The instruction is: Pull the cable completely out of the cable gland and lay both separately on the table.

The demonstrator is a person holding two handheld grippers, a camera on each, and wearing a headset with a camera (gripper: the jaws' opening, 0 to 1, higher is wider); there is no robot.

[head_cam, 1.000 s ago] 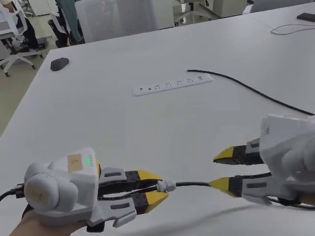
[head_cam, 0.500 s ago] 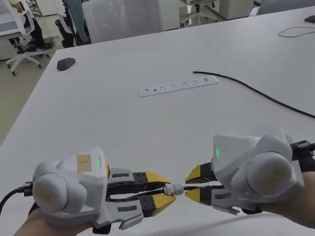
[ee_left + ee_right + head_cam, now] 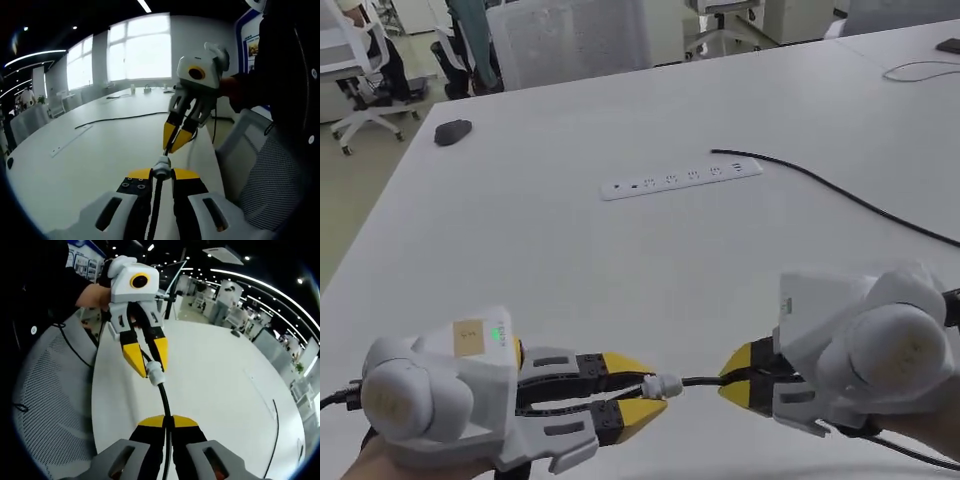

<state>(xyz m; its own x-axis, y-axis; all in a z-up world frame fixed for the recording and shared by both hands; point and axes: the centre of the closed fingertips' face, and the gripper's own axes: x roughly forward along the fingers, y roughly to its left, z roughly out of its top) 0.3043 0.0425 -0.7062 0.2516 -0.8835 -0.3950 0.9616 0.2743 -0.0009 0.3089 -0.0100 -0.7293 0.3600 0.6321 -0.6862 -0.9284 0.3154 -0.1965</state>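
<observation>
My left gripper (image 3: 645, 388) sits low at the left of the head view, shut on the white cable gland (image 3: 663, 384), whose end pokes out past its yellow tips. A short stretch of black cable (image 3: 702, 380) runs from the gland to my right gripper (image 3: 732, 378), which is shut on it. In the left gripper view the gland (image 3: 161, 166) sits between that gripper's own jaws, with the right gripper (image 3: 175, 145) just beyond. The right gripper view has the cable (image 3: 164, 397) rising from that gripper's own closed jaws to the gland (image 3: 154, 374), which the left gripper (image 3: 151, 367) holds.
Both grippers hover over the near edge of a white table (image 3: 570, 260). A white power strip (image 3: 680, 177) with a black cord (image 3: 840, 195) lies mid-table, and a dark mouse (image 3: 452, 131) lies at the far left. Office chairs (image 3: 560, 40) stand behind.
The right gripper came in from the right with its jaws open, closed on the cable next to the gland, then drew back to the right, baring more cable. The left gripper stayed shut on the gland.
</observation>
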